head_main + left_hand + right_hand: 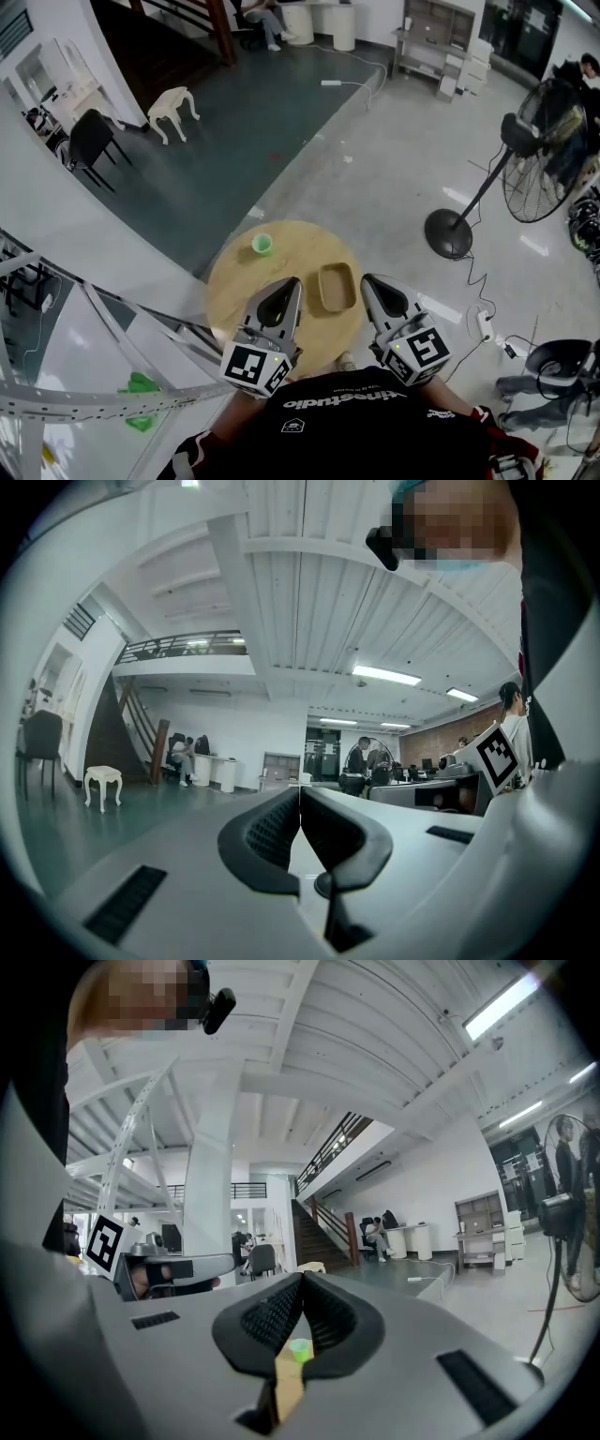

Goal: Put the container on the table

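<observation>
A shallow tan container [337, 287] sits on the round wooden table [234, 281], right of its middle. A small green cup [262, 245] stands near the table's far edge. My left gripper [292, 281] hovers over the near side of the table, left of the container, jaws shut and empty. My right gripper [367, 279] hangs just right of the container, also shut with nothing held. In the left gripper view the left gripper [299, 794] has its pads pressed together. In the right gripper view the right gripper [302, 1283] is closed, with the green cup [299, 1351] showing below its tips.
A standing fan [525, 150] is on the floor to the right, with a power strip [485, 325] and cables near it. A white stool [173, 108] and a black chair [92, 141] stand far left. A white metal frame [84, 319] runs along the near left.
</observation>
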The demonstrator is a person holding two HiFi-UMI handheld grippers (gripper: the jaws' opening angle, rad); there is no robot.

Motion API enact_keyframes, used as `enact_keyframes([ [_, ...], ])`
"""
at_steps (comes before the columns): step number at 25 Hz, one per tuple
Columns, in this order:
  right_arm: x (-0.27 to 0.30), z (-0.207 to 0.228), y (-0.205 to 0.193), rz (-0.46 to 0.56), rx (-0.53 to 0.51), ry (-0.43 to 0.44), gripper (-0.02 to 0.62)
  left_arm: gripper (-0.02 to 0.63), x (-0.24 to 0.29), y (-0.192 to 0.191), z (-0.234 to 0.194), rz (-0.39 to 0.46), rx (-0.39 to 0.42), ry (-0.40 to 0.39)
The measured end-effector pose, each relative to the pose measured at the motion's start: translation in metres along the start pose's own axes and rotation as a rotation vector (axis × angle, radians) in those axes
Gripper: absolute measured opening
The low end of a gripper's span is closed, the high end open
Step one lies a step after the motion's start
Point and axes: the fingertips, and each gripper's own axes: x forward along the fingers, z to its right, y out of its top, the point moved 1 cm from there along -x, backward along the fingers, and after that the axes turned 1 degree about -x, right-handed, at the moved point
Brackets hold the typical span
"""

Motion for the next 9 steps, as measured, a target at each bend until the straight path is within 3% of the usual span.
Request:
enact_keyframes([
  [9, 0.0033, 0.0002, -0.0075, -0.027, 0.023, -0.002, 0.014, 0.025, -0.0011, -0.0013, -0.0018, 0.005, -0.017, -0.005],
])
